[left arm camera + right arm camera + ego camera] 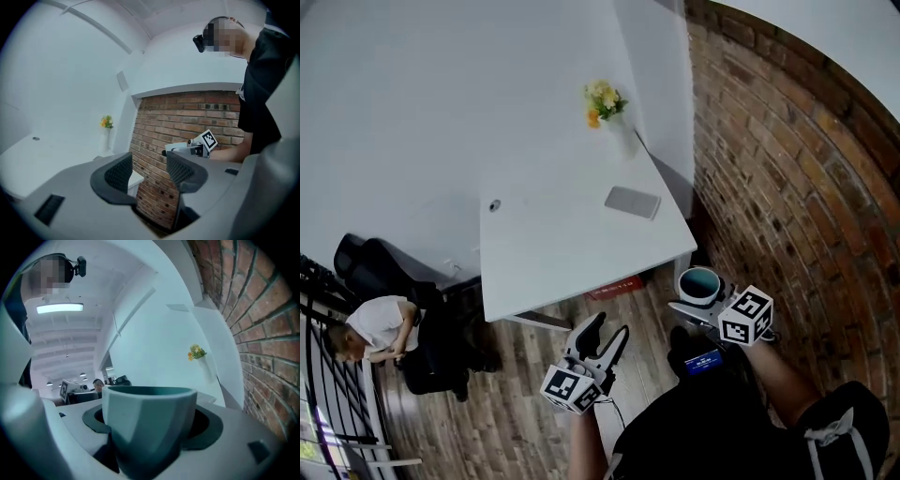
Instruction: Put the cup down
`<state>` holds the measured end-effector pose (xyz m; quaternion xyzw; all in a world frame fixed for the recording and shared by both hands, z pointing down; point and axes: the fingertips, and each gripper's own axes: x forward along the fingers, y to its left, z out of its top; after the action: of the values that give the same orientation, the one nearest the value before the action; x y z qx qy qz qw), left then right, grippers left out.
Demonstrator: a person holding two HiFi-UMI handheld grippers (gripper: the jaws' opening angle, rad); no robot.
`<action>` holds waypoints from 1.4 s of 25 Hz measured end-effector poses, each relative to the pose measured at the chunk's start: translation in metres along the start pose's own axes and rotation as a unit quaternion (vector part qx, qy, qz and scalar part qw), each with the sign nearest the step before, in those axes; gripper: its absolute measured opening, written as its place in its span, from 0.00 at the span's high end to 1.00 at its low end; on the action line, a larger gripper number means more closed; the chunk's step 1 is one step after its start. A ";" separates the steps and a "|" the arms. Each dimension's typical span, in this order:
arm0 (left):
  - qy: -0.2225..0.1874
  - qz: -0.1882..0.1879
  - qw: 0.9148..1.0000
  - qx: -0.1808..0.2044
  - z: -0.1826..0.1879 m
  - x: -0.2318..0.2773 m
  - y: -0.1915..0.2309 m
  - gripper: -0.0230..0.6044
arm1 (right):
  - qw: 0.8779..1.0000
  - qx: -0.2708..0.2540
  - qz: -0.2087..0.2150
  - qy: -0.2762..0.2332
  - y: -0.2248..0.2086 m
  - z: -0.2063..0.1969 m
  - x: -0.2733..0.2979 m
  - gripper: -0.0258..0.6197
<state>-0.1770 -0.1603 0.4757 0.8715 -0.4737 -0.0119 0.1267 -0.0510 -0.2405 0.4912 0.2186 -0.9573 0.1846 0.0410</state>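
Grip comes first: the right hand-held gripper [697,298] is pinched on the cup [149,420], one jaw pressed to each side of its wall. The cup sits upright between them, with its mouth up and its teal inside showing in the head view. The left hand-held gripper [150,169] is spread with nothing between its jaws. It hangs lower and further to the person's left, so the right hand is the one that matters for the task.

The cup is not yet over the surface [553,253]. In the head view it hangs above the wooden floor [534,356], just off the near right corner of the white top. The brick wall [787,187] is close on its right. The landing place therefore lies ahead of the cup and to its left, and I judge the coming move to be a forward-and-left carry followed by a straight lowering that keeps the cup's axis vertical.

Bare surface is nearest along the front edge by that corner. Further in lies a flat grey slab [632,202], and at the far edge stands a vase of yellow flowers [605,101]. Both are well apart from the cup. Setting it down short of the slab looks safest, but not so near the edge that the base overhangs.

A seated person [380,328] is at the far left, well away from the work.
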 end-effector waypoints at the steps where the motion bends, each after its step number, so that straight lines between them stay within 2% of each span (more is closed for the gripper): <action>1: -0.003 0.005 1.000 0.004 0.009 0.014 0.014 0.59 | 1.000 -0.003 0.006 -0.001 -0.013 0.010 0.013 0.33; 7: -0.015 0.021 1.000 0.012 0.044 0.076 0.079 0.59 | 1.000 -0.006 0.030 0.002 -0.069 0.048 0.076 0.33; 14: -0.009 0.009 1.000 -0.001 0.057 0.106 0.115 0.59 | 0.999 -0.012 0.034 0.014 -0.091 0.068 0.116 0.33; 23: -0.007 -0.034 0.999 0.006 0.071 0.126 0.142 0.59 | 1.000 -0.009 0.000 -0.006 -0.096 0.085 0.138 0.33; 28: -0.001 -0.053 0.999 0.002 0.064 0.131 0.139 0.59 | 1.000 -0.004 -0.010 -0.010 -0.098 0.085 0.139 0.33; 35: -0.001 -0.057 0.998 0.001 0.065 0.131 0.141 0.59 | 1.000 -0.005 -0.016 -0.011 -0.099 0.087 0.140 0.33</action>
<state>-0.2303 -0.3559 0.4584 0.8973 -0.4232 -0.0197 0.1240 -0.1337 -0.4115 0.4662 0.2353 -0.9552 0.1763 0.0340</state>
